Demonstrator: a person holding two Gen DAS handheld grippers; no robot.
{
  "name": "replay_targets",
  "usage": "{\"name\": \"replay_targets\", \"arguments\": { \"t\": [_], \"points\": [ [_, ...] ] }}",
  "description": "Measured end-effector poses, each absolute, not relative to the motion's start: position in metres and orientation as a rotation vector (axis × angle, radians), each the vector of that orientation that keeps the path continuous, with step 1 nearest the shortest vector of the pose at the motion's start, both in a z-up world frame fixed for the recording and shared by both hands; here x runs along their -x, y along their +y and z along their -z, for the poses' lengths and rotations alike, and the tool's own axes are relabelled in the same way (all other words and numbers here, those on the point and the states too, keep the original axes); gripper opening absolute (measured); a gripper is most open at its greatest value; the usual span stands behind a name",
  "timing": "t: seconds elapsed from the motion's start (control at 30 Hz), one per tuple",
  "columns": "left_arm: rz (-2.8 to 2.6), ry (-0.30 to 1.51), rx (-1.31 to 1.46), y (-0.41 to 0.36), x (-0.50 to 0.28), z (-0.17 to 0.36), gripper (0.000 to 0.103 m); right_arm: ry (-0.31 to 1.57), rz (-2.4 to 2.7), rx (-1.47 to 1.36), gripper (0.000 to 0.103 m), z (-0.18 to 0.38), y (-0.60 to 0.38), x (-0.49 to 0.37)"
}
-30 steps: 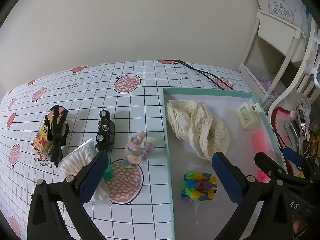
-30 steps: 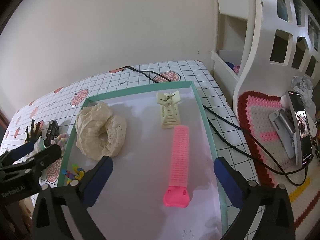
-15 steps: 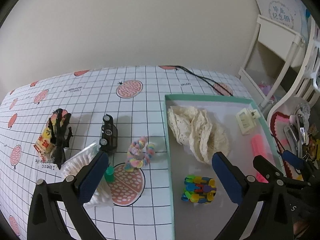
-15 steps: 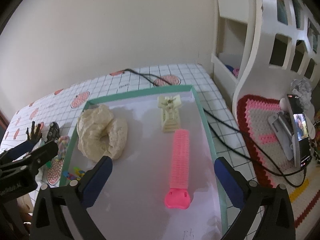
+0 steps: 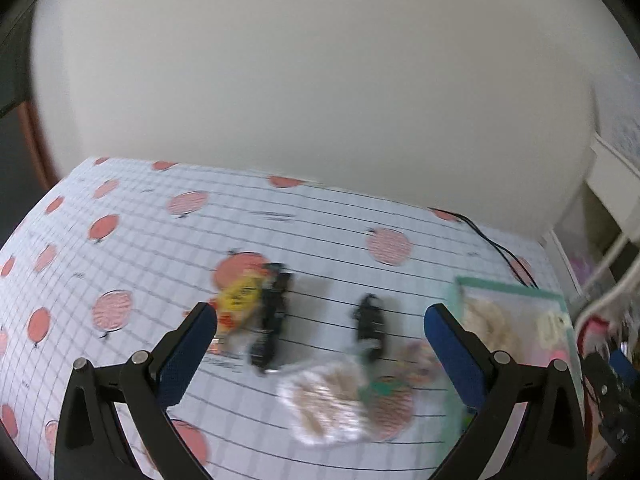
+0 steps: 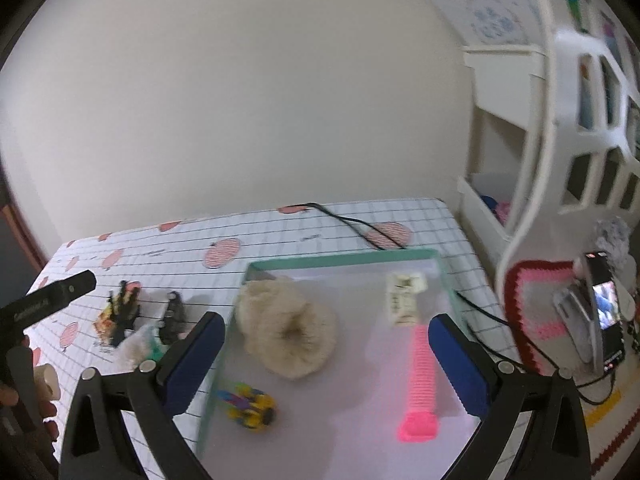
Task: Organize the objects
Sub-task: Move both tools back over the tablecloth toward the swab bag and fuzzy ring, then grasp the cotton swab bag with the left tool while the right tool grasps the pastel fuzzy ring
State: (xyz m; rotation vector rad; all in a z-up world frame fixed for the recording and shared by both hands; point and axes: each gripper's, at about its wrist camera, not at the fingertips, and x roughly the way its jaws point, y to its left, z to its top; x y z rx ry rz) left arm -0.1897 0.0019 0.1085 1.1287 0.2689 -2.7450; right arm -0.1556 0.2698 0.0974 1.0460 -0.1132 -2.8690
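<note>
A: Item one, the left gripper (image 5: pixel 320 322). How do we log it?

B: Spread wide, nothing between its blue pads, touching nothing. We hold it above the bench (image 5: pixel 132 240), looking at the loose things.

A: Loose things still outside the tray (image 6: pixel 240 292)?

B: Five entries, all blurred in the left view. Far left, a yellow snack packet (image 5: pixel 240 300) with a black claw clip (image 5: pixel 274 316) just beside it, the clip's long axis running near to far. Right of that, a black toy car (image 5: pixel 370 322), also lying near to far. Nearer to us, a clear bag of cotton swabs (image 5: pixel 324 402), lowest between the open fingers. Beside the tray's left edge, a pastel scrunchie (image 5: pixel 420 356), too smeared to detail.

A: Which arm is nearer to that group?

B: The left. The group lies ahead of it and the tray to its right, so we judge any carry goes rightward.

A: Item two, the right gripper (image 6: pixel 326 340)?

B: Also spread wide and empty, hanging over the tray.

A: Tray contents?

B: A cream lace scrunchie (image 6: pixel 286 336), a cream hair clip (image 6: pixel 404 298), a pink hair roller (image 6: pixel 422 380) lying near to far, a multicoloured toy (image 6: pixel 250 400).

A: Next pick?

B: We guess the swab bag or the car; we cannot say which.
</note>
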Motion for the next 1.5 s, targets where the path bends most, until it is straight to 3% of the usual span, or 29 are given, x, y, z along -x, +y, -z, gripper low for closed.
{"name": "replay_targets", "arguments": {
  "t": [0.43,0.7,0.83,0.9,0.93,1.5],
  "points": [
    [2.637,0.385,-1.236,-0.049,0.186,-0.092,0.103,0.032,2.723,-1.009,0.102,-0.095,0.179,0.158],
    [2.641,0.39,-1.41,-0.033,0.192,-0.064,0.103,-0.08,2.672,-1.095,0.077,-0.08,0.172,0.171],
    [2.663,0.394,-1.485,-0.019,0.195,-0.054,0.103,-0.09,2.632,-1.124,0.069,-0.072,0.165,0.176],
    [2.662,0.369,-1.515,-0.011,0.196,-0.049,0.102,-0.116,2.613,-1.136,0.055,-0.068,0.162,0.178],
    [2.659,0.35,-1.522,-0.009,0.196,-0.047,0.102,-0.13,2.608,-1.145,0.053,-0.068,0.163,0.179],
    [2.597,0.321,-1.72,0.007,0.206,-0.008,0.102,-0.157,2.549,-1.255,0.051,-0.042,0.149,0.19]
  ]
}}
